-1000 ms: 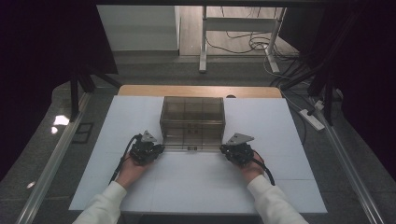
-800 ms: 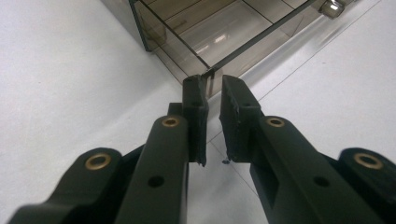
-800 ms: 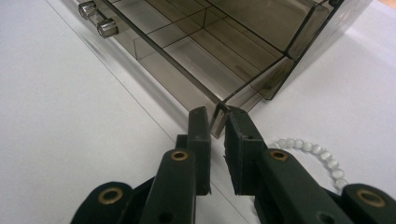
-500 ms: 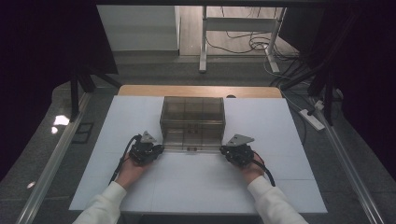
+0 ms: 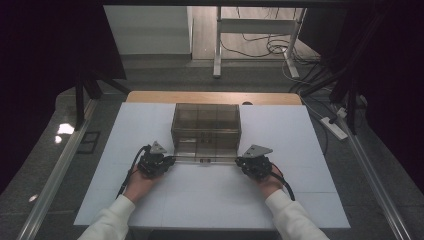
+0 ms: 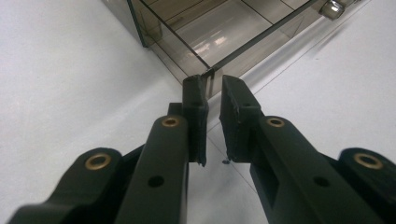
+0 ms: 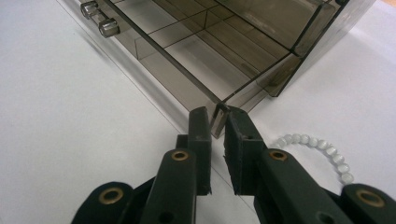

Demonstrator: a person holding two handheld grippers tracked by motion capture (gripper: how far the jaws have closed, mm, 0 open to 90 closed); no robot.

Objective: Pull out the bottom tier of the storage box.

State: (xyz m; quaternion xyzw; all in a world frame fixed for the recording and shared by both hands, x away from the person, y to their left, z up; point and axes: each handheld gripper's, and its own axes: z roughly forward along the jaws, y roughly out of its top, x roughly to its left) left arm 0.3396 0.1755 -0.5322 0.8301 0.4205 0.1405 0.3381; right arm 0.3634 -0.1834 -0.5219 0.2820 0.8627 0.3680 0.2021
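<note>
A smoky see-through box [image 5: 206, 122] stands mid-table with its bottom drawer [image 5: 202, 159] slid partly out toward me. The drawer [image 6: 219, 32] is empty and has dividers and two small metal knobs [image 7: 100, 21] on its front panel. My left gripper [image 5: 170, 161] [image 6: 212, 84] is shut on the left end of that front panel. At the panel's right end, my right gripper [image 5: 239, 161] [image 7: 217, 116] grips it the same way. Both sets of jaws stand nearly closed with the thin panel edge between their tips.
A string of white beads [image 7: 317, 149] lies on the white table cover [image 5: 300, 150], just right of the drawer's corner. The wooden table edge [image 5: 210, 97] runs behind the box. Cables and a power strip [image 5: 336, 128] lie on the floor to the right.
Both grippers have moved slightly toward me, and the drawer has slid a little farther out of the box.
</note>
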